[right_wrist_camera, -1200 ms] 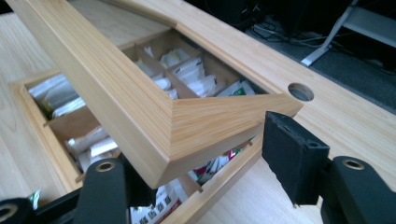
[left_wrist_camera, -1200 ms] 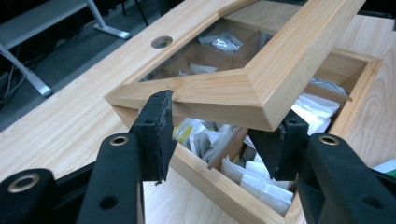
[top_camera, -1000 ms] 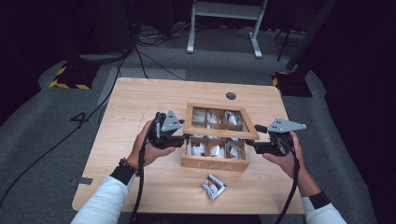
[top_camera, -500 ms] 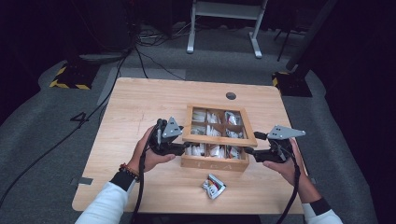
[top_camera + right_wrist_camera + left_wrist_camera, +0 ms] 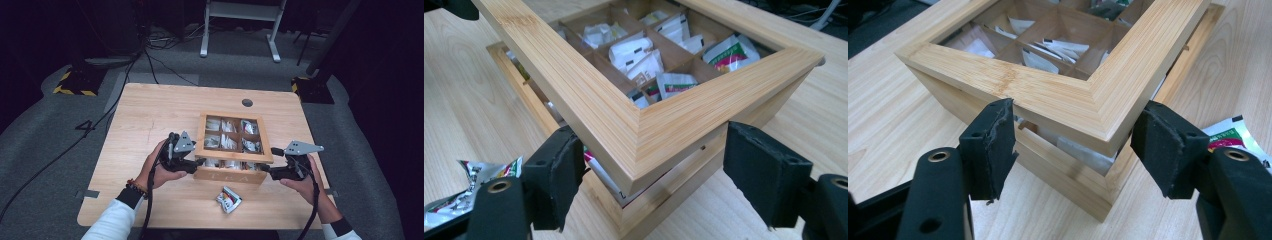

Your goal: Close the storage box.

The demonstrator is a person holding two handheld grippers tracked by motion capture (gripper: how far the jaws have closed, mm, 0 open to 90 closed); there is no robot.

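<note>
1. From the high view, you stand at the near edge of a pale wooden table (image 5: 150, 115) that has a round cable hole (image 5: 247, 102) near its far edge. Dark grey carpet surrounds it, with black cables trailing across the floor, a yellow-and-black striped block (image 5: 75, 82) at the far left, and the white legs of a stand (image 5: 240, 27) in the dim room behind. The wooden tea box (image 5: 231, 167) sits a little right of the table's middle, and its framed lid (image 5: 234, 135) is tilted up at the front. Your left gripper (image 5: 199, 163) is at the box's near-left corner, your right gripper (image 5: 266, 170) at its near-right corner. A loose tea packet (image 5: 228, 199) lies on the table just in front of the box.

2. In the left gripper view, your jaws stand wide apart on either side of the lid's corner (image 5: 1098, 120), with gaps showing; they clamp nothing. The lid sits raised above the box body (image 5: 1068, 175), and white sachets (image 5: 1058, 47) lie in the compartments beneath. The light wood grain runs on both sides, and the loose packet (image 5: 1230, 135) lies at the right.

3. In the right gripper view, your jaws are also spread wide around the lid's other front corner (image 5: 644, 135), with nothing pinched. Sachets (image 5: 634, 52) fill the divided compartments, and the crumpled packet (image 5: 474, 180) lies on the table at the lower left.
</note>
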